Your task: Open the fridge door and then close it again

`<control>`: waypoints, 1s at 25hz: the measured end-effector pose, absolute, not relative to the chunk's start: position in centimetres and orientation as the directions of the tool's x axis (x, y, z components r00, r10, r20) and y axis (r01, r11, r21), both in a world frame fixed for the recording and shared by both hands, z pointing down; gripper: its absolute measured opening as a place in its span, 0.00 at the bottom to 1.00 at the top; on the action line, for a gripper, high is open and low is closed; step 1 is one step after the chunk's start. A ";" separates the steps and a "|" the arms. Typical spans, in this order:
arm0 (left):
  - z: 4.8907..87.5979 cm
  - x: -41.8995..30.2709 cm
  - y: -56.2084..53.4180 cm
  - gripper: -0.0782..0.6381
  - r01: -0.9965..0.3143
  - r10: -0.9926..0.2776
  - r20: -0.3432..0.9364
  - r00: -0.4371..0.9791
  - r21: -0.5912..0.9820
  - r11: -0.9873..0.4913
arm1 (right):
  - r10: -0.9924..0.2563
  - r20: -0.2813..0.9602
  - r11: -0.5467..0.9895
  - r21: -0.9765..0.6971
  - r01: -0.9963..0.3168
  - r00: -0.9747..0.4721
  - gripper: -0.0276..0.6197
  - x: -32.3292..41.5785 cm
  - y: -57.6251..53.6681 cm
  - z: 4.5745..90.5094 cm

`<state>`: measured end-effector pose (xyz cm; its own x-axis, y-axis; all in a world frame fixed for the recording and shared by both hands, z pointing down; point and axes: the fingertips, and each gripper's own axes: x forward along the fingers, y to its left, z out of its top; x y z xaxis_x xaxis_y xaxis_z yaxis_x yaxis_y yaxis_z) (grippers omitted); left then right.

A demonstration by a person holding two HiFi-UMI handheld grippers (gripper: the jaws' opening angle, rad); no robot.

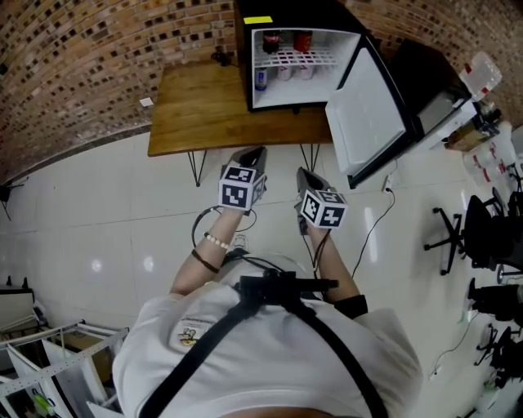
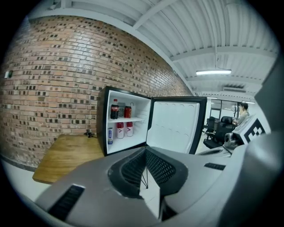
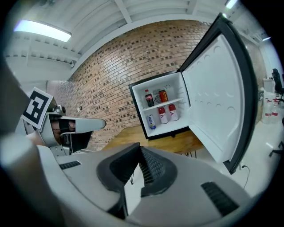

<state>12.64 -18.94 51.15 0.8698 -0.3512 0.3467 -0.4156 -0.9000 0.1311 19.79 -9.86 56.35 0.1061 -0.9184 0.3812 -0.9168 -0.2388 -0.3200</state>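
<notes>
Table (image 1: 192,114): wooden; bears the fridge.
Left gripper (image 1: 253,155): jaws closed, empty, short of the fridge.
Fridge (image 1: 298,15): black, on table's right end; yellow sticker (image 1: 257,20), no legible print.
Contents: cola bottle (image 2: 114,108), red can (image 2: 128,111), bottles (image 2: 120,129) marked "V", blue can (image 2: 110,135).
Right gripper (image 1: 305,174): jaws closed, empty.
Door (image 1: 368,122): wide open, swung right.

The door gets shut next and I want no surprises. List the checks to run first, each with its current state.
1. The fridge door stands wide open: ok.
2. The left gripper is empty, jaws together: ok.
3. The right gripper is empty, jaws together: ok.
4. The bottles and cans sit inside, clear of the door's swing: ok.
5. A gripper is on the door: not ok, both hang back over the floor.
6. The mini fridge sits firm on the wooden table: cannot tell.
</notes>
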 end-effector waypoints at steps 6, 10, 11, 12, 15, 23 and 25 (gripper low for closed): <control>53.7 11.5 -16.8 0.11 -0.402 -0.320 0.382 0.867 0.156 -0.902 | -0.917 0.384 -0.255 -0.346 -0.903 0.111 0.07 19.3 -7.6 56.8; 54.5 11.0 -16.5 0.11 -0.414 -0.321 0.396 0.860 0.173 -0.894 | -0.923 0.367 -0.249 -0.335 -0.909 0.118 0.07 19.3 -7.3 55.7; 54.6 10.8 -16.6 0.11 -0.415 -0.322 0.397 0.860 0.176 -0.892 | -0.924 0.361 -0.247 -0.323 -0.913 0.122 0.07 19.4 -7.2 55.3; 54.6 10.7 -16.6 0.11 -0.417 -0.323 0.396 0.860 0.180 -0.891 | -0.926 0.355 -0.247 -0.312 -0.917 0.128 0.07 19.5 -7.1 54.8; 54.1 10.6 -16.9 0.11 -0.421 -0.329 0.385 0.862 0.184 -0.888 | -0.932 0.334 -0.248 -0.299 -0.921 0.142 0.07 20.1 -7.1 53.5; 52.9 10.9 -16.4 0.11 -0.401 -0.317 0.361 0.877 0.188 -0.896 | -0.935 0.302 -0.276 -0.297 -0.914 0.184 0.07 21.1 -6.3 52.1; 52.8 10.9 -16.2 0.11 -0.392 -0.308 0.358 0.881 0.191 -0.900 | -0.936 0.299 -0.277 -0.293 -0.915 0.188 0.07 21.1 -6.1 52.0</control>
<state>10.89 -16.17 52.83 0.8815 -0.3082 0.3578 -0.3920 -0.9000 0.1906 21.06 -6.07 51.96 0.1882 -0.9357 0.2986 -0.9151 -0.2774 -0.2927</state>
